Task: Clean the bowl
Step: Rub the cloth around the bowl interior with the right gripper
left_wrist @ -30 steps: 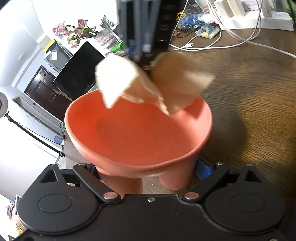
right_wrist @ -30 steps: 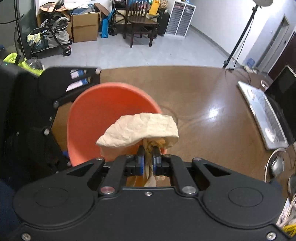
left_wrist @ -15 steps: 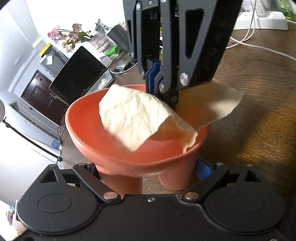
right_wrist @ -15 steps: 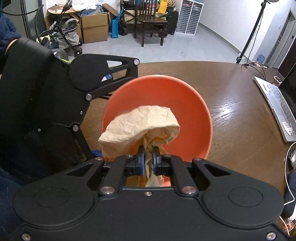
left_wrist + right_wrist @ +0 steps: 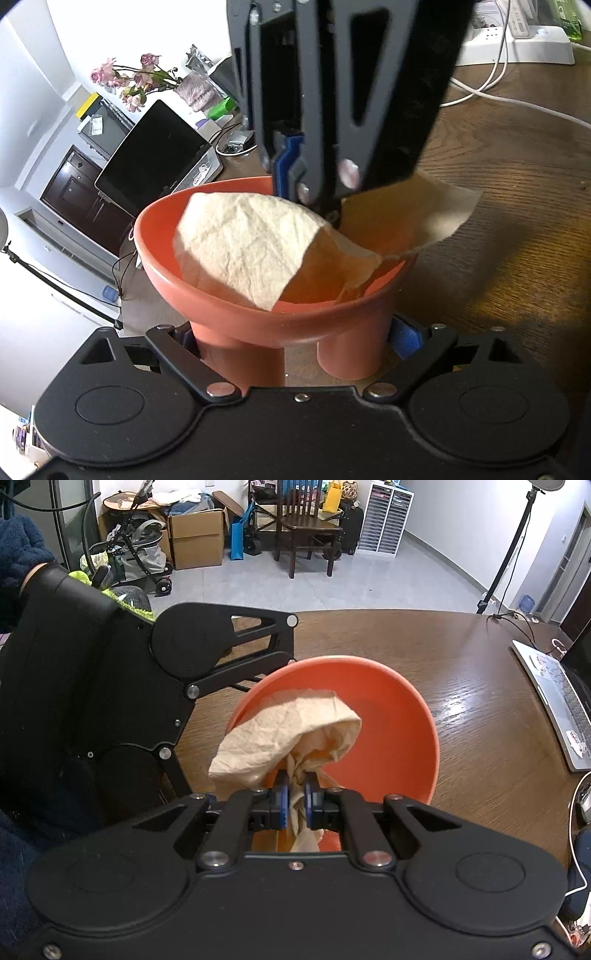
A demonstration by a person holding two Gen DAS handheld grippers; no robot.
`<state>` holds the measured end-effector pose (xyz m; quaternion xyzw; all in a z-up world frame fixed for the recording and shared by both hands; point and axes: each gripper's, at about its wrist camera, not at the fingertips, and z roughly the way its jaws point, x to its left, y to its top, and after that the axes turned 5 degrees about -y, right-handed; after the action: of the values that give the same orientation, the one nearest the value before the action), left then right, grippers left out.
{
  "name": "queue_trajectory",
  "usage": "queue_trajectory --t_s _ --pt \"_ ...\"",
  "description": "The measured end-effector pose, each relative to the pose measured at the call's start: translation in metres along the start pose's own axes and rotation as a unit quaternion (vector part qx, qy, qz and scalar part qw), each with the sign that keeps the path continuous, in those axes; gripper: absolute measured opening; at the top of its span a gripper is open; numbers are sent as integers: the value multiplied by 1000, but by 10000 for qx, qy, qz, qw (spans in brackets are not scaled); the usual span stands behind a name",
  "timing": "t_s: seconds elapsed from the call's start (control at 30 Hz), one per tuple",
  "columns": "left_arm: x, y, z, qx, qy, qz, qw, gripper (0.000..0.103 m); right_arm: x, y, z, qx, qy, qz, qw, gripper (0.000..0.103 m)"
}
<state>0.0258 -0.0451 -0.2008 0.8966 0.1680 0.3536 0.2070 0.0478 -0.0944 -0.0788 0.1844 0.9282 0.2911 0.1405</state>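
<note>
Bowl [image 5: 229, 295] is orange-red, smooth matte, wide flared rim on stubby round legs; two legs show in the left wrist view. It stands on the dark wood bench [image 5: 517, 206], w/ the left tool [image 5: 295, 341] around its base: fingers spread wide, a blue pad [image 5: 404, 338] just beside the right-hand leg. Can't tell if the pads actually press the legs, since the bowl hides the contact.

Right tool [image 5: 295, 801] comes down over the bowl from the far side, fingers pressed together & pinching a crumpled beige paper towel [image 5: 288, 734]. Towel balloons out over the bowl's inside; one flap hangs past the rim on the bench side in the left wrist view. In the right wrist view its tail drops below the blue pads.

Hard to make out: whether the towel touches the bowl's floor, as the towel itself covers that spot. Inside surface that shows looks plain, no clear dirt visible. Bowl's near rim is cut off by the right tool body in the right wrist view. Laptop [image 5: 554, 701] sits well apart at the bench edge, partly cropped.
</note>
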Motion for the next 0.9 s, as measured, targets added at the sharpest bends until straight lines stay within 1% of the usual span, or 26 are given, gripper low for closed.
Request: queue_trajectory --t_s 0.1,0.27,0.4,0.53,0.6,0.77,0.9 --pt "0 -1 -1 -4 12 -2 10000 93 -5 3 -7 -179 -13 89 9998 10" --pt "-3 -4 -5 33 14 4 10000 93 -15 17 -12 -454 -169 126 9987 10" --pt "-3 -7 -6 55 46 12 10000 93 -31 19 -15 -496 -379 190 9979 10" --pt "-3 -9 -8 68 64 -43 9999 93 -47 11 -15 -358 -594 336 9970 10" --pt "-2 -10 -8 68 68 -45 9999 93 -49 7 -9 -265 -622 385 9970 10" --pt "3 -9 -6 76 89 -19 9999 93 -42 -10 -3 -44 -580 447 9973 10" --pt "4 -10 -7 87 96 -17 9999 93 -33 -19 3 91 -430 479 9979 10"
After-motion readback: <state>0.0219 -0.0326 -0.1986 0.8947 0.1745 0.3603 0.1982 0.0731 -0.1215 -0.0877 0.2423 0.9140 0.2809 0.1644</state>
